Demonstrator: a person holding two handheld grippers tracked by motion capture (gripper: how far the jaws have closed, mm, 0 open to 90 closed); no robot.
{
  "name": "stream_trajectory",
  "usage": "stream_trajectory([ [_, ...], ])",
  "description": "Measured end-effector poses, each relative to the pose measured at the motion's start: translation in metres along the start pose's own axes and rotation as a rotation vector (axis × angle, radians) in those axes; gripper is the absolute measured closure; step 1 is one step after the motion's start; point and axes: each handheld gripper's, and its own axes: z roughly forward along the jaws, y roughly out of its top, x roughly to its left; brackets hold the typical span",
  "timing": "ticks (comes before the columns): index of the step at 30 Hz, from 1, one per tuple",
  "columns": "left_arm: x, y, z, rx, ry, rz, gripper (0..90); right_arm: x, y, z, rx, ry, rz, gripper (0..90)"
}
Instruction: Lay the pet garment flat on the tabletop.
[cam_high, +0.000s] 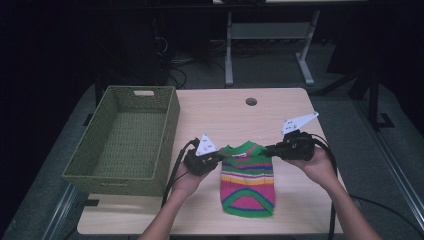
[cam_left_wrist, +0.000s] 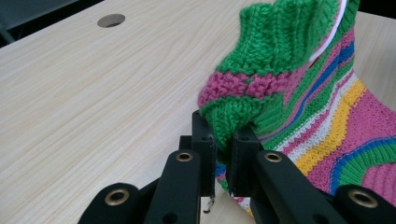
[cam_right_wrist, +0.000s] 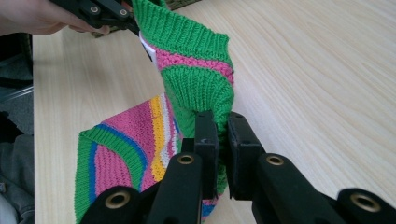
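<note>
High view: both my forearms come in from the bottom edge, angled inward. My left hand (cam_high: 187, 182) holds the left gripper (cam_high: 219, 158) pointing right; my right hand (cam_high: 320, 167) holds the right gripper (cam_high: 266, 149) pointing left. The two tips face each other across the top of the small striped sweater (cam_high: 247, 177).

Left gripper view: my jaws are squeezed onto the green cuff of one sleeve (cam_left_wrist: 233, 119), knit bunched between them. Right gripper view: same deal, jaws pinched on the other green sleeve cuff (cam_right_wrist: 198, 100), with my left gripper (cam_right_wrist: 133, 21) and hand (cam_right_wrist: 35, 16) seen far off at the top left.

Sweater is pink, green, yellow and blue stripes. Its collar end is lifted off the wood between the grippers, and the lower part lies flat on the table (cam_high: 290, 107), with the green hem pointing toward me, close to the near edge.

Green woven basket (cam_high: 122, 140) sits at the left, with its outer side overhanging the table's left edge, its right wall just beside my left gripper. Bare wood lies beyond the sweater up to the cable hole (cam_high: 251, 101) near the far edge, and there is some open wood on the right past my right hand. Beyond the table are a dark floor and the grey legs of another desk (cam_high: 270, 45).
</note>
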Motion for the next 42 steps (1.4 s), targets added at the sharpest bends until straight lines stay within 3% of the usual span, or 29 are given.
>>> stream_trajectory([
  [14, 0.008, 0.004, 0.009, 0.050, 0.048, -0.016, 83.4, -0.020, 0.004, 0.010, 0.001, -0.027, 0.036, 83.0],
  [21, 0.018, 0.006, 0.019, 0.070, 0.038, -0.054, 83.2, -0.026, 0.003, 0.017, 0.011, -0.049, 0.052, 82.7],
  [29, 0.021, 0.004, 0.025, 0.092, 0.053, -0.064, 82.7, -0.036, 0.003, 0.021, 0.009, -0.060, 0.091, 82.0],
  [35, 0.026, 0.003, 0.027, 0.109, 0.062, -0.055, 81.9, -0.040, 0.004, 0.028, 0.023, -0.071, 0.090, 81.6],
  [42, 0.028, 0.001, 0.030, 0.109, 0.071, -0.076, 81.1, -0.045, 0.001, 0.033, 0.019, -0.067, 0.124, 81.8],
])
